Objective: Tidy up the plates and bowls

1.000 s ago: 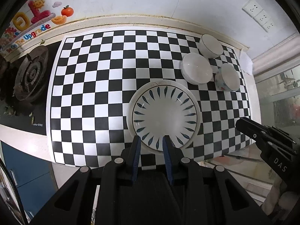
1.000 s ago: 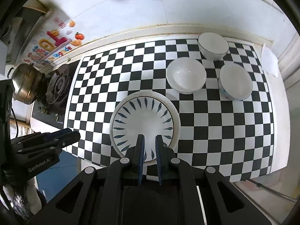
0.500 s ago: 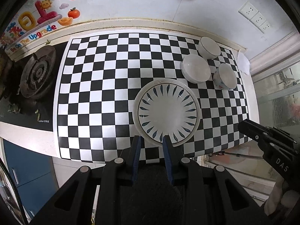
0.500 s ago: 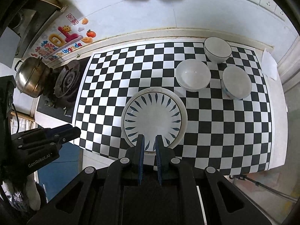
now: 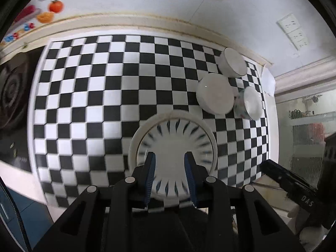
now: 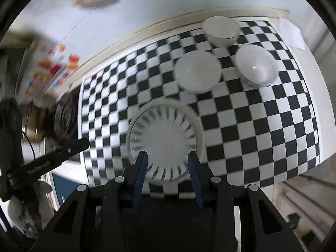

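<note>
Plate [image 5: 174,145] lay on checkered surface [image 5: 84,105], bowls [image 6: 198,73] behind. Left gripper [image 5: 170,176] and right gripper [image 6: 168,178] jaws had just been opening, spread, nothing between. Risk: both crowding plate's near rim, colliding or shoving it.
</note>
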`<move>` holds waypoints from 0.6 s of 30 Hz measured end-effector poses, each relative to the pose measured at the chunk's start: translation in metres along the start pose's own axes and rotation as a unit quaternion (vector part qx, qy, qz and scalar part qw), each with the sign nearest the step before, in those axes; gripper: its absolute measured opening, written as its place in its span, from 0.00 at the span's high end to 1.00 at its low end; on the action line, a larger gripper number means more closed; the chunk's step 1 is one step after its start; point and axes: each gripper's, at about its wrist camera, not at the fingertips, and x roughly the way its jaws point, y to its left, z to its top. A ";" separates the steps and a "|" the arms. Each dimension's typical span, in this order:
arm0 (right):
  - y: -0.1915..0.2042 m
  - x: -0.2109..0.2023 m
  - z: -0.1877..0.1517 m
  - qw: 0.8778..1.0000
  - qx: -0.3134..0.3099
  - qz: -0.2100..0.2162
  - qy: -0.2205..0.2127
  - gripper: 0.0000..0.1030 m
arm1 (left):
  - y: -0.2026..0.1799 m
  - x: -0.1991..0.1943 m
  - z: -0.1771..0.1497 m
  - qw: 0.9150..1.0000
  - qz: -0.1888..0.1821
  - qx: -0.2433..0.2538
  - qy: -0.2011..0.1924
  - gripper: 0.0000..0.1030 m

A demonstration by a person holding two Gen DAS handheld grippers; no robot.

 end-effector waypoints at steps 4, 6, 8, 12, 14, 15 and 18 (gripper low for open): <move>-0.029 0.024 0.037 0.998 0.047 -0.018 -0.030 0.59 | -0.007 0.047 0.043 1.000 -0.012 0.011 0.025 0.75; -0.044 0.040 0.057 0.997 0.063 -0.025 -0.036 0.59 | -0.016 0.068 0.062 0.999 -0.007 0.020 0.036 0.75; -0.064 0.062 0.080 0.996 0.083 -0.028 -0.027 0.59 | -0.027 0.091 0.083 0.999 -0.005 0.025 0.047 0.75; -0.094 0.098 0.119 0.995 0.098 -0.035 -0.010 0.59 | -0.048 0.138 0.115 0.995 -0.031 0.023 0.089 0.75; -0.104 0.116 0.138 0.995 0.098 -0.028 0.003 0.59 | -0.059 0.160 0.125 0.993 -0.044 0.020 0.112 0.75; -0.107 0.123 0.144 0.995 0.098 -0.025 0.012 0.59 | -0.064 0.166 0.128 0.992 -0.035 0.024 0.115 0.75; -0.112 0.151 0.162 0.995 0.091 -0.004 0.046 0.60 | -0.078 0.188 0.133 0.991 0.004 0.042 0.123 0.75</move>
